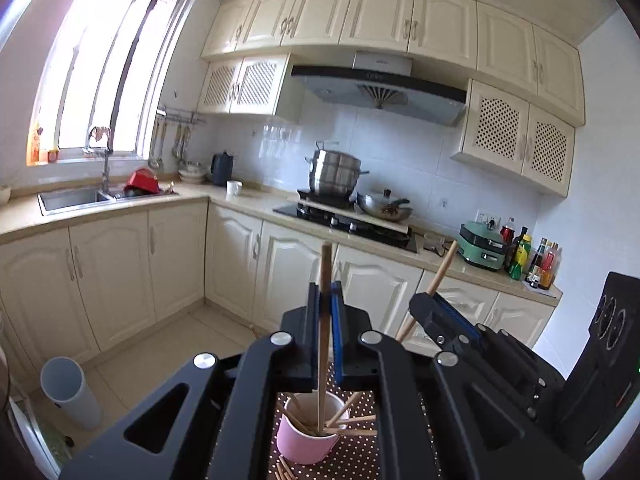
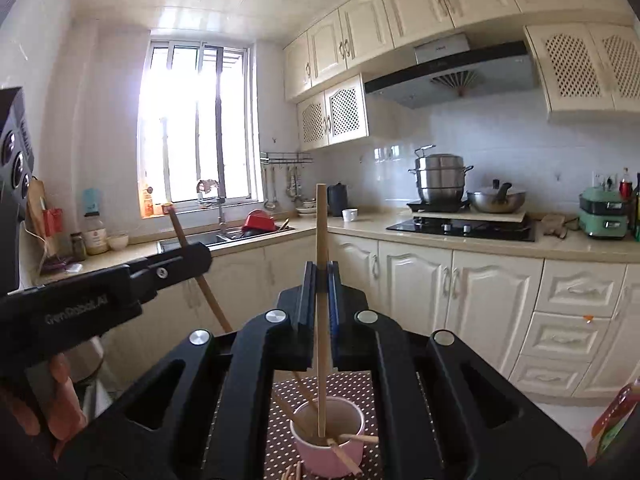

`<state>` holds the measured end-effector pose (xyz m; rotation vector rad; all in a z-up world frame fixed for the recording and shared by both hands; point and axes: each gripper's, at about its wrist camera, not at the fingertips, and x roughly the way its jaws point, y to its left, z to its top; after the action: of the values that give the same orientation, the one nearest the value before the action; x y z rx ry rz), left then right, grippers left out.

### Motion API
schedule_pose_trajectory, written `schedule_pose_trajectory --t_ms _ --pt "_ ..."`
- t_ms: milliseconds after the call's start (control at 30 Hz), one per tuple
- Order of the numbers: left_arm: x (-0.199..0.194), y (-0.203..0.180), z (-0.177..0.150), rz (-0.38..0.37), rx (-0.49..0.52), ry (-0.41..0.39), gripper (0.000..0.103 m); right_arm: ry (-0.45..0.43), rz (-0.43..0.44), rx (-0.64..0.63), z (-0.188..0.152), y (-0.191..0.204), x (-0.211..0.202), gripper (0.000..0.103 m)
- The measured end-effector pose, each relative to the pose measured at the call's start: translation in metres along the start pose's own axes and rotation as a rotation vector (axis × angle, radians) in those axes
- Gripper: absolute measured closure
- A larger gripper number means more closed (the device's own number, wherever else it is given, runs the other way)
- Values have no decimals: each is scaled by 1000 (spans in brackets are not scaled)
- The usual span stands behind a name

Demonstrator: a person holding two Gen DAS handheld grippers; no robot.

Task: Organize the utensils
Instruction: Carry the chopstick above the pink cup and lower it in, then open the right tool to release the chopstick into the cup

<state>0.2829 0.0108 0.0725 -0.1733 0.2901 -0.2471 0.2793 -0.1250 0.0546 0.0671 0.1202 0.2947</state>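
Pink cup [image 1: 308,436] stands on the dotted surface [image 1: 352,456], loose chopsticks leaning inside. Above it, left gripper [image 1: 325,304] and right gripper [image 2: 320,284] each clamp one upright chopstick [image 1: 324,280]. Advice: keep sticks vertical, lower centrally, avoid crossing.

My left tool [image 1: 326,300] and right tool [image 2: 320,280] sit close side by side, each clamped on an upright chopstick [image 1: 325,320], so little room lies between them. Below, the pink cup [image 1: 308,436] bristles with leaning sticks that bar its mouth. Loose sticks [image 1: 288,470] lie beside it on the dotted worktop [image 1: 356,456]. Ahead, open air reaches the kitchen cabinets [image 1: 280,264].
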Motion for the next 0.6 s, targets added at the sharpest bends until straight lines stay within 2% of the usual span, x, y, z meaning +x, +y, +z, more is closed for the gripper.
schedule_pose_trajectory --t_ms 300,600 --pt "26 15 -23 -4 -13 57 97 63 7 -2 -26 3 12 97" --pt "42 11 -48 1 33 105 97 133 10 -11 -45 3 16 97"
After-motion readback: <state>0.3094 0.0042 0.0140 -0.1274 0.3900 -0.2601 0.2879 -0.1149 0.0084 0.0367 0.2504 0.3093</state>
